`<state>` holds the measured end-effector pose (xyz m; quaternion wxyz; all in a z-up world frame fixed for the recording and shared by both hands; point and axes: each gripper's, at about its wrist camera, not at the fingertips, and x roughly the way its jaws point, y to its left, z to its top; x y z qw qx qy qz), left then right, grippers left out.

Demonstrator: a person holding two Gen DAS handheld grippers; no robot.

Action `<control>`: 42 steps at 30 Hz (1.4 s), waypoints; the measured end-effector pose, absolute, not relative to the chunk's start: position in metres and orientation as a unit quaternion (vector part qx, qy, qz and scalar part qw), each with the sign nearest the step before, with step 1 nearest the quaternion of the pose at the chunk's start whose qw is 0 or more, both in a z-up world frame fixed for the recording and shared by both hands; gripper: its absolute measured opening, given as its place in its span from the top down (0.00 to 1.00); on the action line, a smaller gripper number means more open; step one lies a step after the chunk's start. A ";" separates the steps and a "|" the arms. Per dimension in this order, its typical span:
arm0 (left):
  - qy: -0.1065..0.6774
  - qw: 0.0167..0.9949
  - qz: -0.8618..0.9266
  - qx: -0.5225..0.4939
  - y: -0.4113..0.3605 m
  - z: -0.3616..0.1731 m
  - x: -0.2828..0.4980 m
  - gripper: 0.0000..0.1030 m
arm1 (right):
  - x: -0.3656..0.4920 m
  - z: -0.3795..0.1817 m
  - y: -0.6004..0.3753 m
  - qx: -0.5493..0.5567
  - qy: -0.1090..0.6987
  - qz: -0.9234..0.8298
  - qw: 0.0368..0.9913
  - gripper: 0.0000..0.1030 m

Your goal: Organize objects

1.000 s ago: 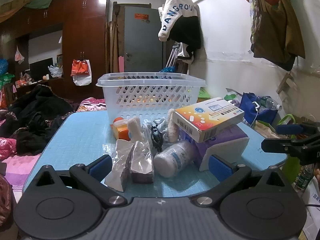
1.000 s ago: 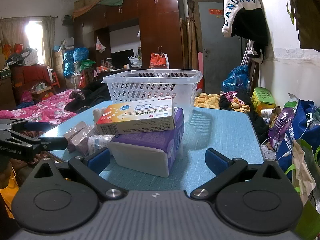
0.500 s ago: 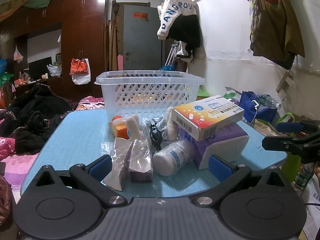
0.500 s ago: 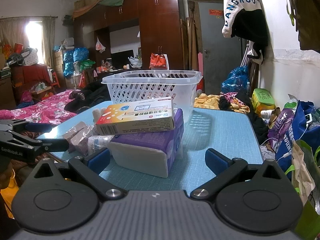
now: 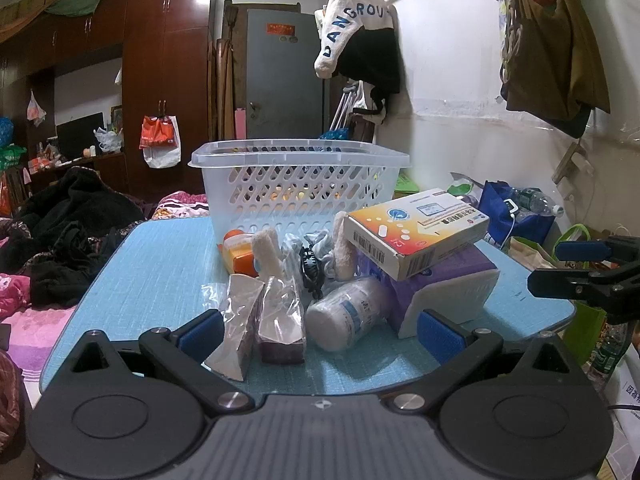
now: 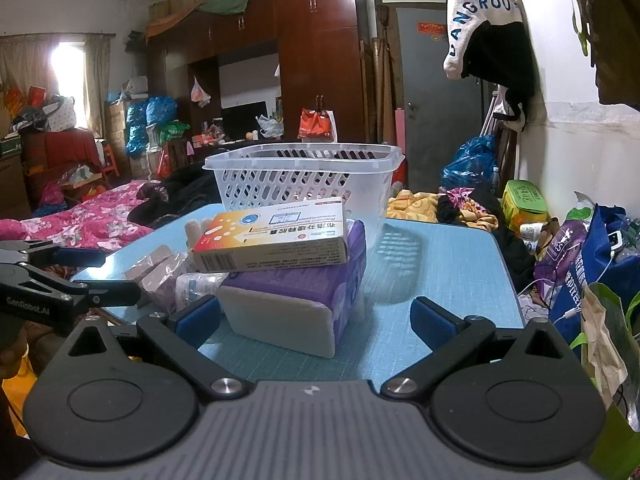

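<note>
A clear plastic basket [image 5: 300, 184] [image 6: 304, 176] stands at the back of the blue table [image 5: 160, 264]. In front of it lie an orange and white medicine box [image 5: 416, 232] [image 6: 272, 236] on a purple tissue pack [image 5: 444, 284] [image 6: 296, 300], a white bottle [image 5: 348, 316] on its side, two clear-wrapped packets [image 5: 260, 316], a black hair clip [image 5: 310, 268] and an orange box [image 5: 236, 252]. My left gripper [image 5: 320, 332] is open just before the packets and bottle. My right gripper [image 6: 316, 320] is open before the tissue pack.
Bags and bottles [image 6: 580, 256] crowd the floor right of the table. A bed with pink bedding [image 6: 80, 224] and dark clothes [image 5: 68, 232] lies to the left. Clothes hang on the wall [image 5: 360, 48]. Each gripper shows at the edge of the other's view.
The left gripper has edged slightly closer to the objects. The right gripper has barely moved. Both stay open.
</note>
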<state>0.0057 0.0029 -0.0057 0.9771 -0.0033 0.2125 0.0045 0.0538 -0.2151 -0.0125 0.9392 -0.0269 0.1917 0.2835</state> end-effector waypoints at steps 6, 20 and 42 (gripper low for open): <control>0.213 0.977 0.005 -0.003 0.003 -0.007 0.006 0.00 | 0.054 -0.013 -0.215 -0.027 0.192 0.283 0.939 0.00; 0.217 0.976 0.002 -0.003 0.003 -0.007 0.007 0.00 | 0.054 -0.013 -0.214 -0.027 0.193 0.284 0.939 0.00; 0.190 0.982 0.002 -0.003 0.004 -0.004 0.002 0.00 | 0.046 -0.015 -0.217 -0.022 0.137 0.281 0.950 0.00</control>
